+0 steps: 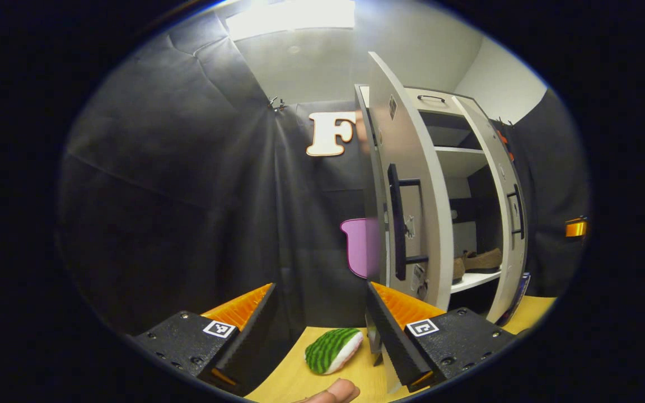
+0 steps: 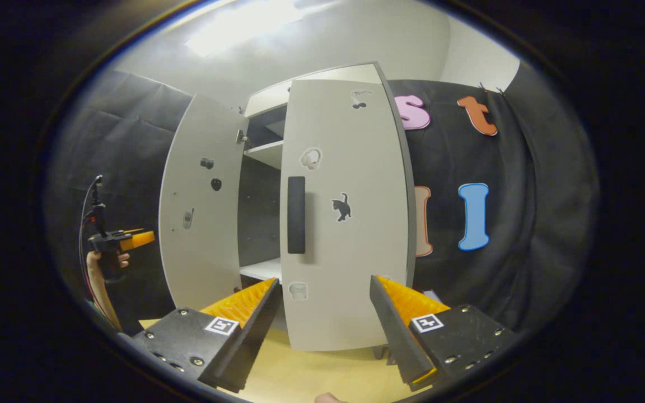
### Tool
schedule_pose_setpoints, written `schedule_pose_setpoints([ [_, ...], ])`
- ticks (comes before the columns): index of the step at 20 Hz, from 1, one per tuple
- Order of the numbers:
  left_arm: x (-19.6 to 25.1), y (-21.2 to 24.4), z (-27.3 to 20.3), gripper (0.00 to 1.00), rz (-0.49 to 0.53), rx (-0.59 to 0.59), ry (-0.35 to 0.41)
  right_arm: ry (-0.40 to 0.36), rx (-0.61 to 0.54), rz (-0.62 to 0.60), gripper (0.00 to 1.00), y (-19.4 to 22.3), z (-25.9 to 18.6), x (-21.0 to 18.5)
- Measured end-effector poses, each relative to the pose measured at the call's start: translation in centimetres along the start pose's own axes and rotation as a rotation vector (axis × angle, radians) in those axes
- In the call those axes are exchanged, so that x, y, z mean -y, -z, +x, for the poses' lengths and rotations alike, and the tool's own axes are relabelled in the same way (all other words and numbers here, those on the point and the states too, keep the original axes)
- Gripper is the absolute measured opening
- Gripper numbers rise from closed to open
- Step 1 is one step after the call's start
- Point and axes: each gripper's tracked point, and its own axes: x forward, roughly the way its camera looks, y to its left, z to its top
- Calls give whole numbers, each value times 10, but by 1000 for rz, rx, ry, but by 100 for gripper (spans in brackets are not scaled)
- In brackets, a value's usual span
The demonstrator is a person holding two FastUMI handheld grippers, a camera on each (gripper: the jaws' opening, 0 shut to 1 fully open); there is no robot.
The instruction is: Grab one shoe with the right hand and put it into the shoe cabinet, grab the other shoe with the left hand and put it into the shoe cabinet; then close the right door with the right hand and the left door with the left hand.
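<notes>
shoe cabinet (image 1: pixel 440 184): both doors ajar, shoes (image 1: pixel 482 260) on its lower shelf. right door (image 2: pixel 345 224) just ahead of right tool (image 2: pixel 322 305), wide open, empty. left tool (image 1: pixel 319 310) likewise, beside left door (image 1: pixel 406 184). risk: a glancing push leaves a door ajar.

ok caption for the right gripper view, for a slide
Open right tool faces the shoe cabinet's nearly shut right door; left door stands open.
</notes>
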Motion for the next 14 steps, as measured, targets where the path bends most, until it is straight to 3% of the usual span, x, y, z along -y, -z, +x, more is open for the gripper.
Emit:
schedule_pose_setpoints([
  [8, 22, -12, 45, 93, 62, -22, 13, -36, 40, -57, 96, -6, -28, -26],
  [9, 21, -18, 44, 88, 62, -15, 4, -40, 40, -63, 96, -5, -32, -30],
  [14, 27, -22, 44, 85, 52, -27, 13, -21, 41, -83, 96, -3, -38, -32],
])
